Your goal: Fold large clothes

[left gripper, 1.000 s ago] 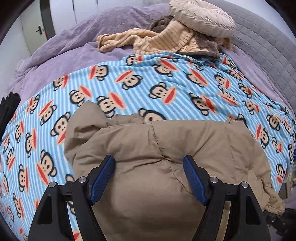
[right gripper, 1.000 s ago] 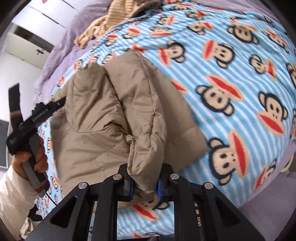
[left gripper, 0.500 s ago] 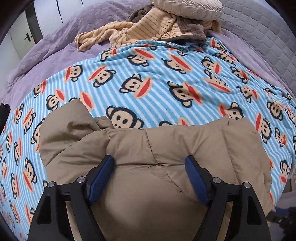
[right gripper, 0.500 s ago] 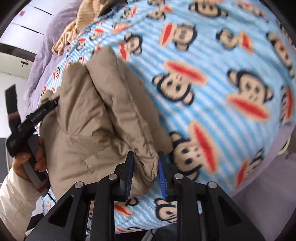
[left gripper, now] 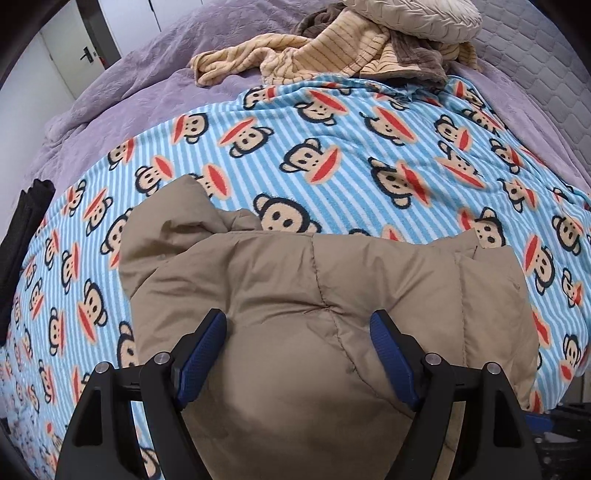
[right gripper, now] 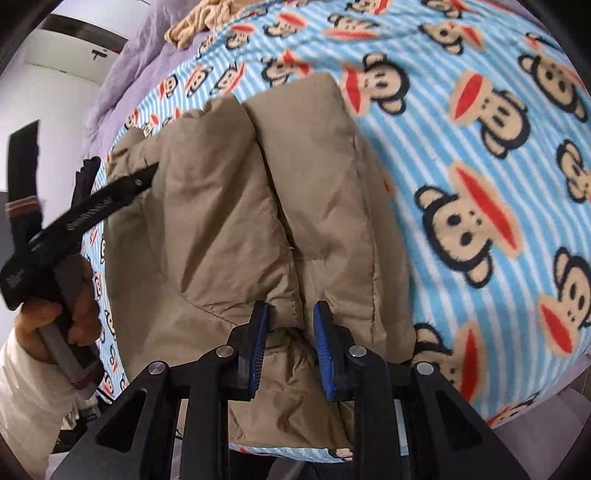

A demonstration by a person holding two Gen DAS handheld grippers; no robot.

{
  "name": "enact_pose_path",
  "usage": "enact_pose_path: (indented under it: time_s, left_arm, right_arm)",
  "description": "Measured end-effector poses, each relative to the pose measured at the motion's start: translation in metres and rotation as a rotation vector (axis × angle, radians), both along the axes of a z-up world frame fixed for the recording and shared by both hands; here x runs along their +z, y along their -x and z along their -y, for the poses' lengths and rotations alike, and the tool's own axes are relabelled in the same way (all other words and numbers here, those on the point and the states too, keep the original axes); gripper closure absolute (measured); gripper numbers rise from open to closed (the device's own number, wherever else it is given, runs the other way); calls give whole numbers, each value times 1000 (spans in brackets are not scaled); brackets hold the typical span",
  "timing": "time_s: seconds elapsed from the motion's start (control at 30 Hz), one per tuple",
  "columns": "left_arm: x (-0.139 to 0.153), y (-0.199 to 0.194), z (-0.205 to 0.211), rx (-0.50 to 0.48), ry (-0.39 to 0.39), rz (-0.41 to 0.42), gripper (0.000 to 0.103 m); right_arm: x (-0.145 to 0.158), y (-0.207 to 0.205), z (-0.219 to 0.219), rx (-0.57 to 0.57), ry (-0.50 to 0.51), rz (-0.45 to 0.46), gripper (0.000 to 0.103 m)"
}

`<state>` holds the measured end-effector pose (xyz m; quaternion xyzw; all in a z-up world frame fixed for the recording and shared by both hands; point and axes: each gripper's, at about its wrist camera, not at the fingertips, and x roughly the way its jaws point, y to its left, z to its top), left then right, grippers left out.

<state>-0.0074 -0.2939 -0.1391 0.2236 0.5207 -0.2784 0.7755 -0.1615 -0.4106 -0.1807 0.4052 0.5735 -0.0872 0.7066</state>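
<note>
Jacket (left gripper: 317, 295) folded, long axis crosswise between open left gripper (left gripper: 299, 343).

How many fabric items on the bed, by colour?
Tan puffer jacket: 1
Blue striped monkey blanket: 1
Purple bedspread: 1
Cream-and-brown striped cloth heap: 1 (may be more than one piece)
Beige cushion: 1
Black fabric at the left edge: 1
Total: 6

A purple-covered bed (left gripper: 155, 81) stands before white walls (left gripper: 22, 88) and a door (left gripper: 62, 48).
</note>
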Motion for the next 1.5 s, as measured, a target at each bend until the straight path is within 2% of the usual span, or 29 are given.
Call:
enact_pose_path:
  time_s: [0.2,0.33,0.5,0.53,0.57,0.67,0.8,0.93,0.97,1.0,1.07,1.23,1.3,1.5]
  left_arm:
    - [18,17,-26,57,-19,-41,22]
    - [24,31,-45,80,-24,-77,22]
    - [28,41,-71,106,-13,-91,22]
    - [27,41,-77,113,-11,-96,16]
    - [27,41,-82,119,-11,-100,0]
    - [29,42,-101,138,-4,-89,0]
    - [34,41,-123,158,15,-97,0]
    - [37,42,-141,165,25,-98,0]
    - [38,43,-145,166,30,-98,0]
    - [38,44,-149,166,32,-97,0]
    - [38,46,-157,162,34,-99,0]
    - [32,53,-171,146,29,-104,0]
    - [30,56,-176,146,28,-112,0]
    - [21,56,-183,159,26,-135,0]
  right_arm:
    - [-18,-7,12,7,-57,-14,71]
    - [-15,-13,8,49,1,-34,69]
    - [-9,-28,-1,75,121,-50,66]
    - [-7,-29,-3,76,143,-53,66]
    - [-7,-33,-3,77,164,-57,66]
    - [-7,-44,-5,77,208,-80,66]
    - [6,-49,-12,75,251,-98,63]
    - [19,-34,-17,31,231,-74,63]
    - [23,-28,-19,17,231,-66,59]
    - [27,-22,-20,-3,234,-59,48]
    - [34,-7,-25,-39,223,-37,35]
    - [47,19,-43,-76,217,-7,34]
    - [50,28,-47,-82,214,-4,27]
    - [53,30,-45,-80,214,-6,24]
